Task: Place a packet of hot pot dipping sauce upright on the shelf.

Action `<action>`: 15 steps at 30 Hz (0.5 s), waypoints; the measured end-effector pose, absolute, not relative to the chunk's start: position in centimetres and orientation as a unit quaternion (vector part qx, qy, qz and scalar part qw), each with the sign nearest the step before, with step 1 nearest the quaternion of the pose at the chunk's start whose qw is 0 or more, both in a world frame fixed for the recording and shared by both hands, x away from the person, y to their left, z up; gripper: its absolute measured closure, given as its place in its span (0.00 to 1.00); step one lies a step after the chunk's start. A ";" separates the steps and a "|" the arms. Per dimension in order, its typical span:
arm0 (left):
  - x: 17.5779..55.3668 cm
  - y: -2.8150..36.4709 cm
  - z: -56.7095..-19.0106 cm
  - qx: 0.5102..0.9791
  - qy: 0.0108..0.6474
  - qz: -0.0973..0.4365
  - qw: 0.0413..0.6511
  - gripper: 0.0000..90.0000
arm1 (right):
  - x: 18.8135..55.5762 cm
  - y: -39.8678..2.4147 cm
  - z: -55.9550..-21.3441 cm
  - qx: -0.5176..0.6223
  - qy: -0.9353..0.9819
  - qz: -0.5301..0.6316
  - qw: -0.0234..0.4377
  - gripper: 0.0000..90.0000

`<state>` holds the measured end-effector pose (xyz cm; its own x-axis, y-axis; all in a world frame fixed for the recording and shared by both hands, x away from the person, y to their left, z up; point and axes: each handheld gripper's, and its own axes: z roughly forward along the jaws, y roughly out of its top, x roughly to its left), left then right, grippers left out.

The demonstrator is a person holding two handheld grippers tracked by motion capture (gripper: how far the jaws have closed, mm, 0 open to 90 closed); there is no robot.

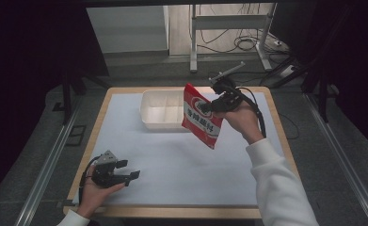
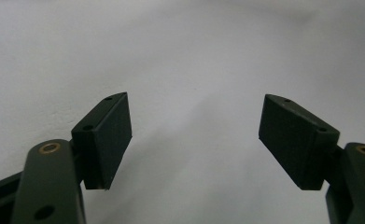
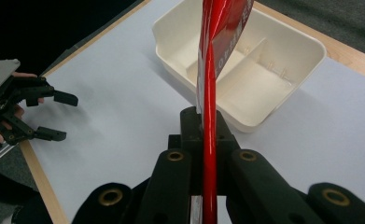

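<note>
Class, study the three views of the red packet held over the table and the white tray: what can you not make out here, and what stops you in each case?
- Red packet lettering: too small in the high view; edge-on in the right gripper view.
- White tray: its right end is hidden by the packet in the high view.
- Right gripper pads: covered by the packet they clamp.
- Left gripper body: cut off by the bottom edge of its own view.

A wooden-edged table (image 1: 97, 123) carries a pale white sheet (image 1: 181, 160) over nearly its whole top; a cream divided tray (image 1: 149, 123) sits on the sheet toward twelve o'clock, slightly left of centre
</note>
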<state>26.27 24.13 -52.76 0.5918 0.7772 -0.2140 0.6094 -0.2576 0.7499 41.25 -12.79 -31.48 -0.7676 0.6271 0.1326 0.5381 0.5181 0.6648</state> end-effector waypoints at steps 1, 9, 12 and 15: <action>26.3 24.1 -52.8 0.787 0.441 0.100 0.421 0.28 | 41.3 -12.8 -31.4 0.336 0.868 0.359 0.062 0.98; 26.3 24.1 -52.8 0.788 0.440 0.099 0.419 0.28 | 42.0 -12.9 -31.1 0.343 0.865 0.360 0.066 0.98; 26.3 24.1 -52.8 0.789 0.440 0.099 0.419 0.28 | 42.3 -12.9 -30.9 0.346 0.864 0.360 0.068 0.98; 26.3 24.1 -52.8 0.789 0.440 0.098 0.418 0.28 | 42.6 -12.9 -30.8 0.349 0.862 0.360 0.070 0.98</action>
<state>26.31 24.08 -52.81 0.5939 0.7759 -0.2128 0.6112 -0.2631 0.7465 42.59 -12.87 -30.80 -0.7468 0.6519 0.1314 0.5516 0.4969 0.6699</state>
